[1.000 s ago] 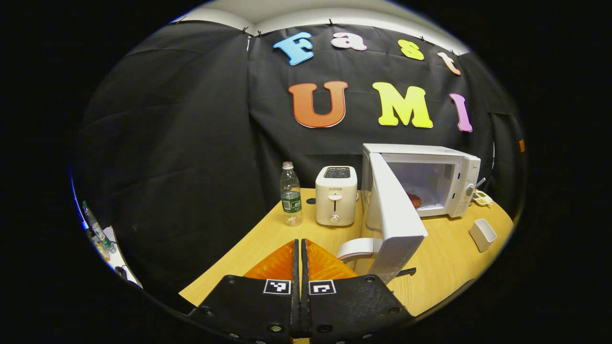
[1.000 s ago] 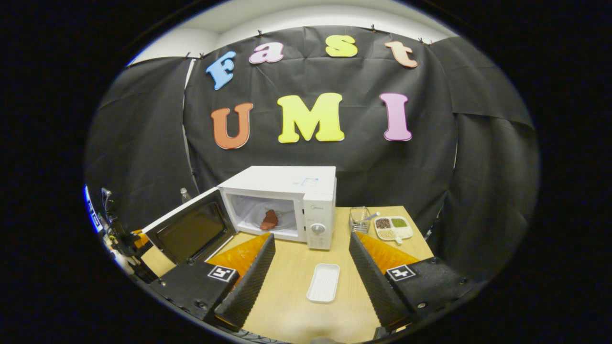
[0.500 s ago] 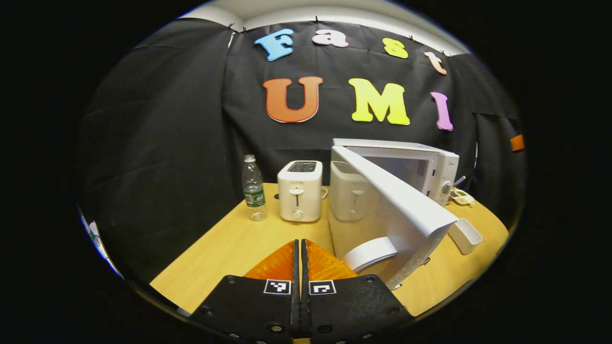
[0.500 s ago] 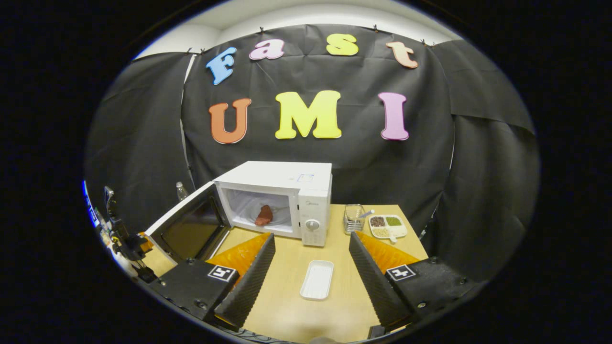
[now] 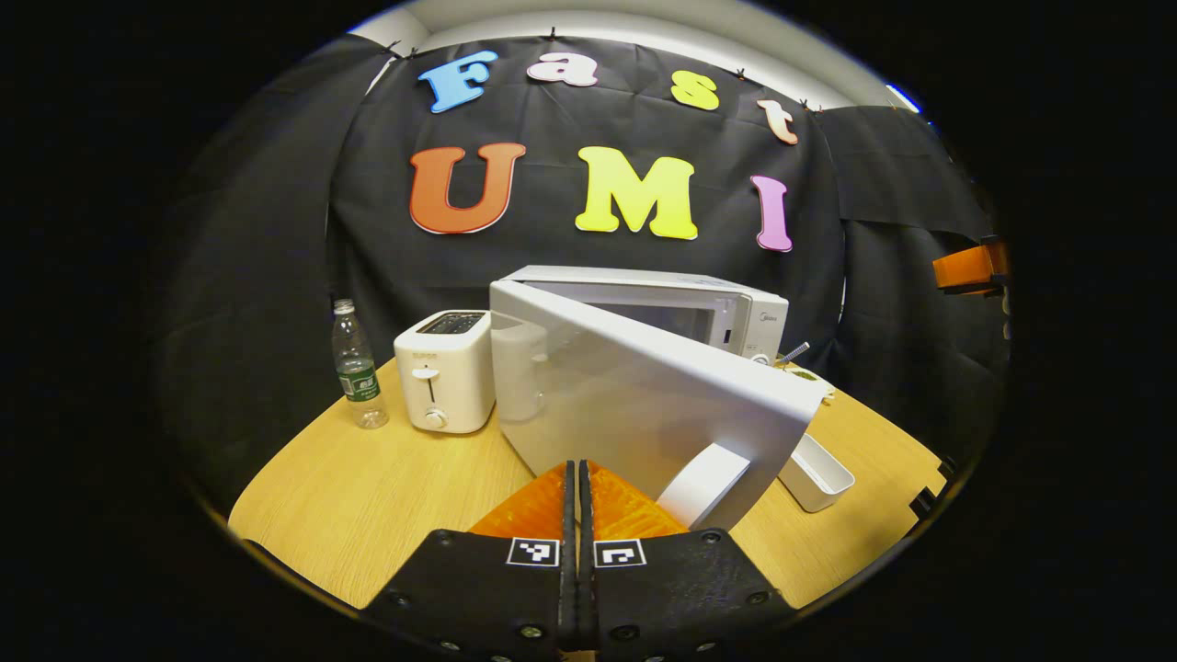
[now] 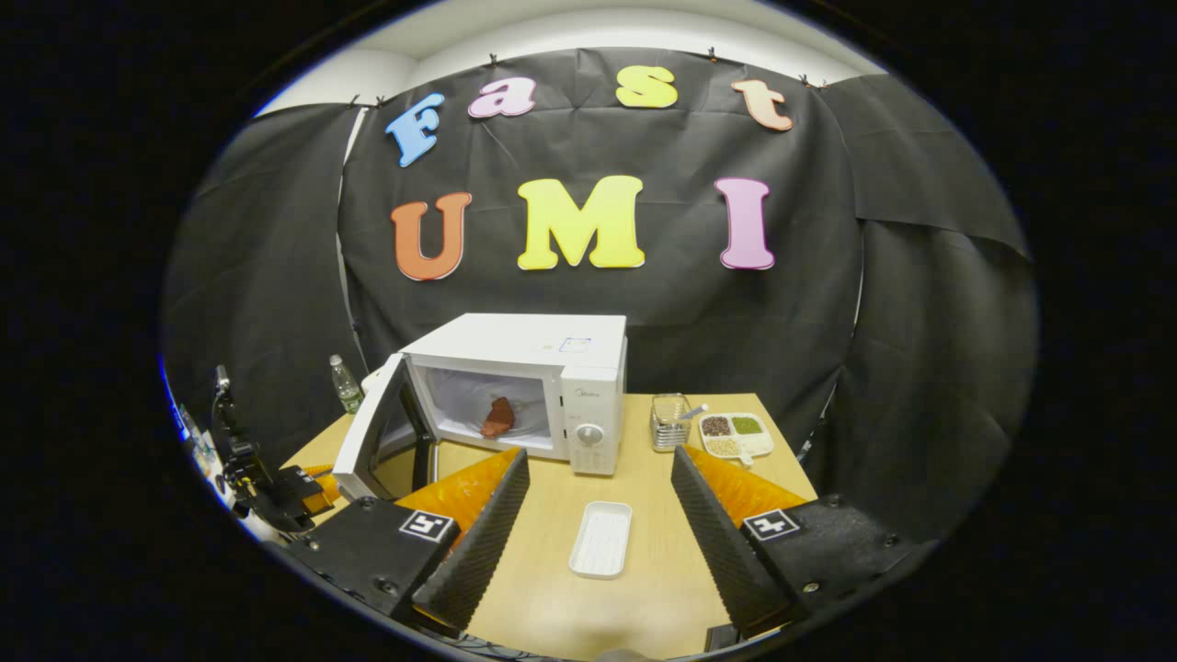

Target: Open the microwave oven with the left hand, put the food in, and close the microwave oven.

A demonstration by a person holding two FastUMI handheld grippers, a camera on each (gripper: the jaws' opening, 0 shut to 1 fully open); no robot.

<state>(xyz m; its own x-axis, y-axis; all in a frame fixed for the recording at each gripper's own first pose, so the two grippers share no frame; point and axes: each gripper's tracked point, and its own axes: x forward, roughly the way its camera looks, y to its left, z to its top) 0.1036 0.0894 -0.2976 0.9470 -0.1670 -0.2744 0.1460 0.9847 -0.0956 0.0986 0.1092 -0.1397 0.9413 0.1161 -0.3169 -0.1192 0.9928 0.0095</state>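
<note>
The white microwave (image 6: 542, 382) stands at the back of the wooden table (image 6: 634, 515) with its door (image 6: 372, 441) about half open. A reddish-brown piece of food (image 6: 498, 416) lies inside on the turntable. In the left gripper view my left gripper (image 5: 577, 471) is shut with nothing in it, its tips right at the door's outer face (image 5: 634, 395), beside the white handle (image 5: 703, 473); whether they touch it I cannot tell. In the right gripper view, the left gripper (image 6: 276, 492) sits behind the door. My right gripper (image 6: 599, 457) is open and empty, hovering above an empty white tray (image 6: 600, 538).
A white toaster (image 5: 444, 382) and a water bottle (image 5: 357, 368) stand left of the microwave. A wire utensil holder (image 6: 668, 423) and a divided dish of grains (image 6: 736, 432) sit to its right. The white tray (image 5: 814, 469) lies in front of the door's swing.
The microwave door has swung from wide open to about half open. My shut left gripper has moved round behind the door's outer face, following it. The right gripper has barely moved.
</note>
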